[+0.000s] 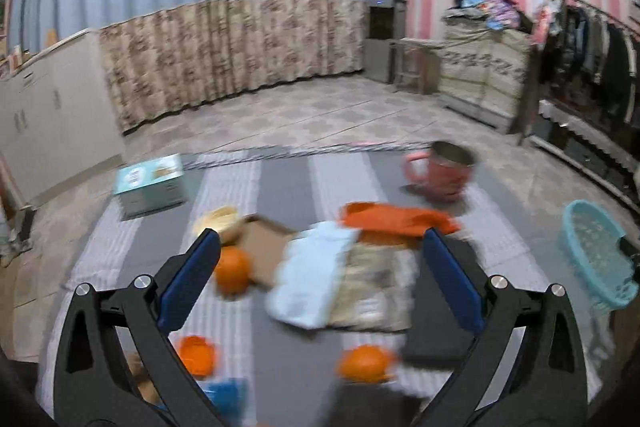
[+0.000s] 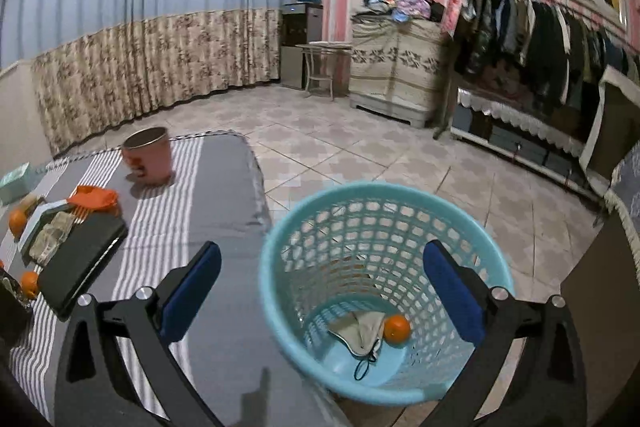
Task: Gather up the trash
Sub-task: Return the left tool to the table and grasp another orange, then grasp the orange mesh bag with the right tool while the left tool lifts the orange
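My left gripper [image 1: 320,279] is open and empty above the striped table [image 1: 288,183], over a pale blue packet [image 1: 312,275] and a printed paper pile [image 1: 376,287]. Oranges lie at the left [image 1: 232,269] and near the front [image 1: 364,363]. An orange cloth [image 1: 396,217] lies behind the pile. My right gripper [image 2: 322,291] is open and empty over the turquoise basket [image 2: 280,291], which stands beside the table's right edge. The basket holds a face mask [image 2: 362,333] and an orange [image 2: 397,327]. The basket also shows in the left wrist view [image 1: 596,255].
A pink mug [image 1: 440,171] and a teal box [image 1: 150,185] stand at the table's far side. A black flat case [image 2: 82,261] lies on the table. A brown card [image 1: 262,251] and orange peel pieces [image 1: 196,353] lie nearby. Tiled floor, clothes rack [image 2: 540,39] at right.
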Demonstrator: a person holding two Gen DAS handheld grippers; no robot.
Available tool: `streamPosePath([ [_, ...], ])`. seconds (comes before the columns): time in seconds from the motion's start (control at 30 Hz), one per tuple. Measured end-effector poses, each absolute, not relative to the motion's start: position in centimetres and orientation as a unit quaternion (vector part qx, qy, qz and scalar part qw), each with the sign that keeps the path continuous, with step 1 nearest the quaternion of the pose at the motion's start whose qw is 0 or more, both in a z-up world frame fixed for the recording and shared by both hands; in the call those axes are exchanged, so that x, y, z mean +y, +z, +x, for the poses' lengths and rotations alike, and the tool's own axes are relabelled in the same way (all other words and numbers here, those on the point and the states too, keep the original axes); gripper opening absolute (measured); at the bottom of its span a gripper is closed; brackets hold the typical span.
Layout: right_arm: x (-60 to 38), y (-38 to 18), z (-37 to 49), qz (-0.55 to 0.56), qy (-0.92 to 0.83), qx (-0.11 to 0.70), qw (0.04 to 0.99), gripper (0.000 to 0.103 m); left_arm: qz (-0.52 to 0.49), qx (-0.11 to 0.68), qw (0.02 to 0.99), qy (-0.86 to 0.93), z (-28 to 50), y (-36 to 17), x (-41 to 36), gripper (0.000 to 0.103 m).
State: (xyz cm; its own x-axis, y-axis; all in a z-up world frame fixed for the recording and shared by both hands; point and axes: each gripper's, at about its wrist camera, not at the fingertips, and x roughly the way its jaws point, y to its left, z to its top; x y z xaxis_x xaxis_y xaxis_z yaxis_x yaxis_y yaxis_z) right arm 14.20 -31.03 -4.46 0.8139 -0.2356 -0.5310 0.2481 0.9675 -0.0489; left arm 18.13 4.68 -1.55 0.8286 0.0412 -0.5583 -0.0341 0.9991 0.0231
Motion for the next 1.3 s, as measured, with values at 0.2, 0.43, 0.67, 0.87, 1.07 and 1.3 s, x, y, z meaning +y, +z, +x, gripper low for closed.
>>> streamPosePath([
  [0.2, -27.4, -5.3, 15.2, 0.028, -0.089, 0.301, 0.949, 0.099, 0.021, 0.315, 0.947, 0.056, 19.4, -3.6, 9.9, 0.097],
  [0.43, -25.1, -7.9, 17.0, 0.022, -0.114, 0.352, 0.929, 0.099, 0.017, 0.362, 0.931, 0.044, 22.3, -7.1, 12.8, 0.093],
  [0.67, -23.6, -8.2, 18.7, 0.040, -0.094, 0.375, 0.921, 0.099, 0.003, 0.398, 0.918, 0.013, 25.2, -9.0, 12.2, 0.071],
  [0.87, -21.3, -7.9, 19.7, 0.021, -0.083, 0.373, 0.924, 0.099, 0.009, 0.419, 0.908, 0.002, 26.1, -10.4, 11.4, 0.054],
  [1.07, -18.3, -7.8, 21.3, 0.003, -0.051, 0.378, 0.924, 0.099, 0.003, 0.408, 0.913, -0.008, 25.9, -10.0, 11.7, 0.039],
  [1.3, -15.3, -7.5, 23.8, -0.018, -0.022, 0.376, 0.926, 0.099, -0.010, 0.374, 0.927, -0.005, 25.4, -8.3, 12.4, 0.037],
])
